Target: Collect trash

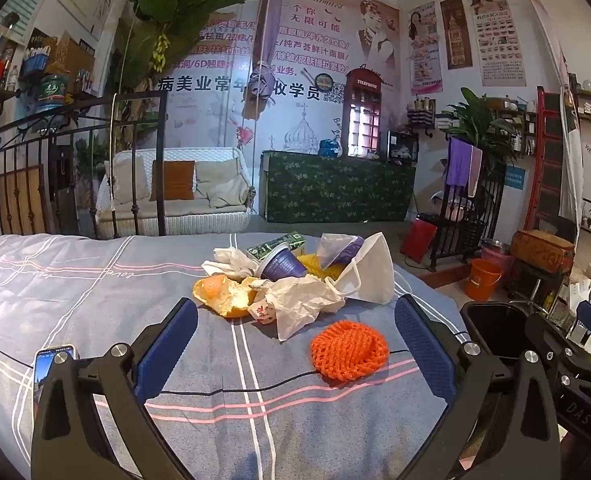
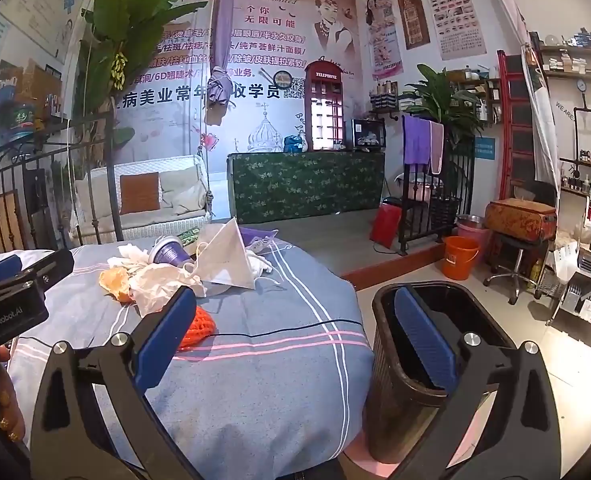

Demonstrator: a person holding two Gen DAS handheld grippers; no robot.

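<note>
Left jaws: my left gripper point(image 1: 295, 344) hangs released, nothing between the pads.
Trash: crumpled white tissue paper point(image 1: 303, 300), orange peel point(image 1: 223, 296), orange foam net point(image 1: 349, 350) heaped on the grey striped bedsheet point(image 1: 95, 300).
Right jaws: right gripper point(image 2: 295, 340) spread wide, empty.
Bin: black ribbed wastebasket point(image 2: 399, 392) beside the bed.
Risk: I judge light paper could slip mid-carry.
</note>
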